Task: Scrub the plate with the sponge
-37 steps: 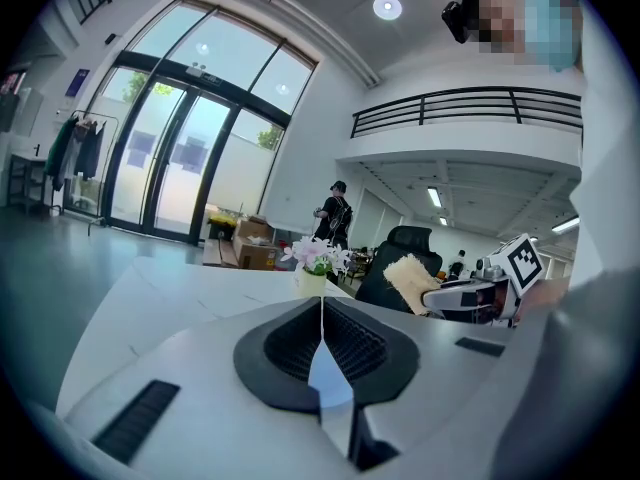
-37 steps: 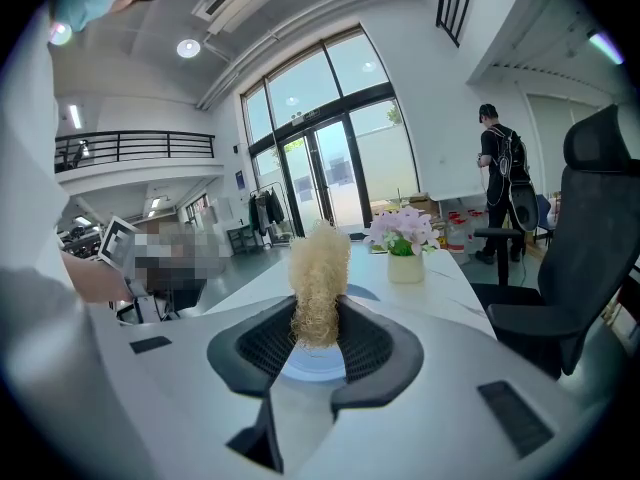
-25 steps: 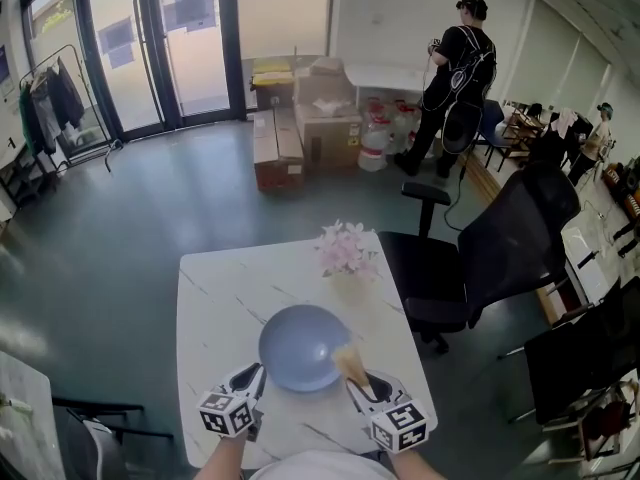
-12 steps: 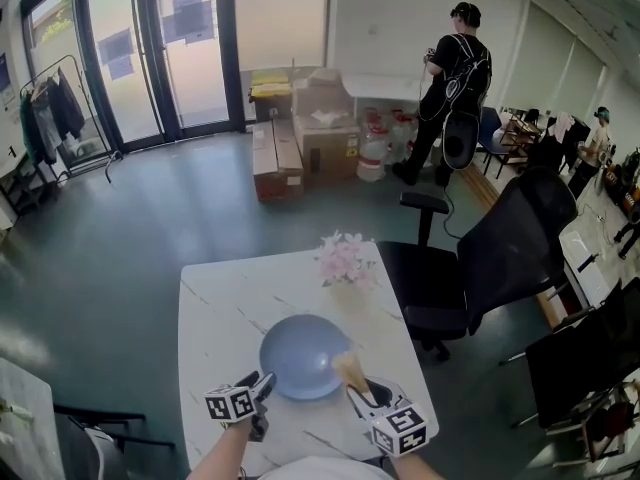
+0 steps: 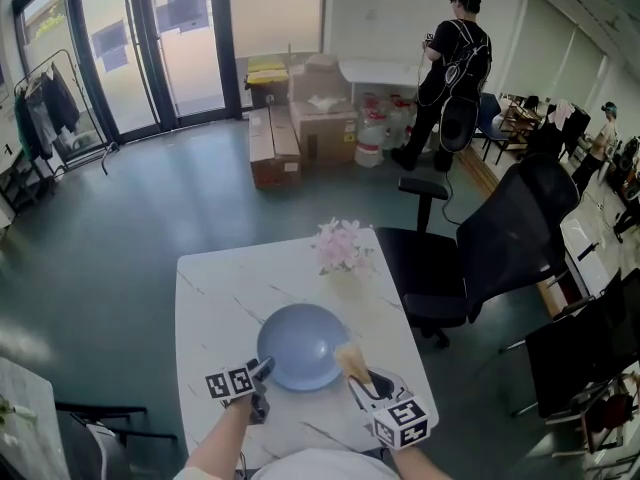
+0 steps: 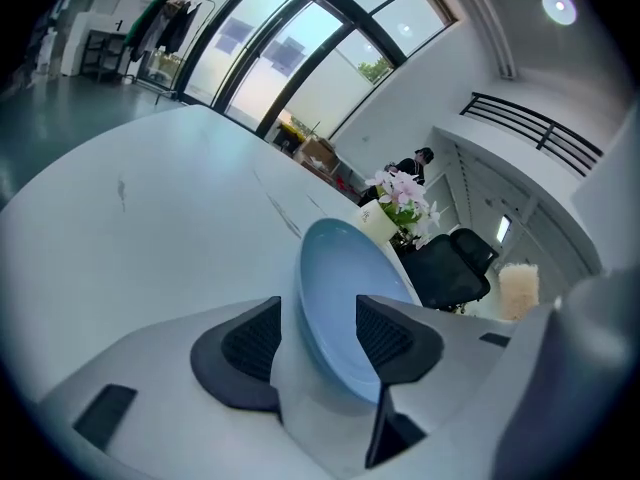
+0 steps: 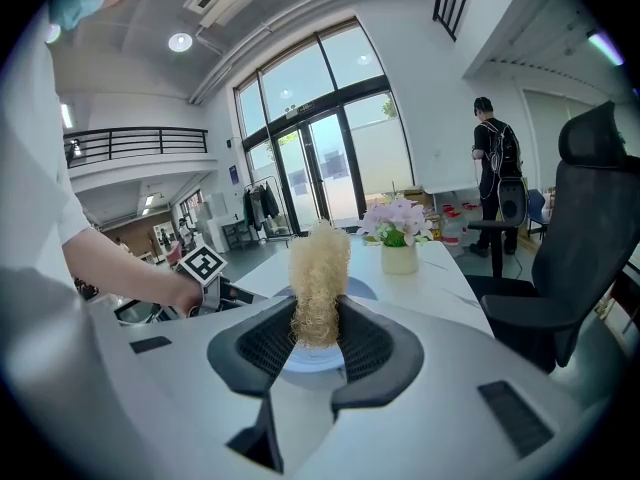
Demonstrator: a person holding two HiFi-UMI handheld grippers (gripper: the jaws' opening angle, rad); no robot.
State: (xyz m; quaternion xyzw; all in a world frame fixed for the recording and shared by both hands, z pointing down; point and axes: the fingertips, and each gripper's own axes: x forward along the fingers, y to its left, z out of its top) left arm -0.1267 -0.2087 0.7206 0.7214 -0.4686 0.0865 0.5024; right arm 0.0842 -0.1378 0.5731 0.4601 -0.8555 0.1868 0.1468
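A round blue plate [image 5: 300, 346] lies on the white table [image 5: 215, 288], close to the near edge, where the person stands. The left gripper [image 5: 262, 371] is at the plate's near left rim. Its jaws have just been opening and now stand wide apart. In the left gripper view the rim of the plate [image 6: 345, 298] sits between the two dark pads [image 6: 252, 340], but they do not squeeze it. The right gripper [image 5: 358, 376] is at the plate's near right rim. Its jaws pinch a pale yellow, stringy sponge [image 7: 318, 288], which sticks up out of them above the plate. A small pot of pink flowers [image 5: 343, 253] stands near the far edge of the table. A black office chair [image 5: 500, 248] is just beside the table's right edge.
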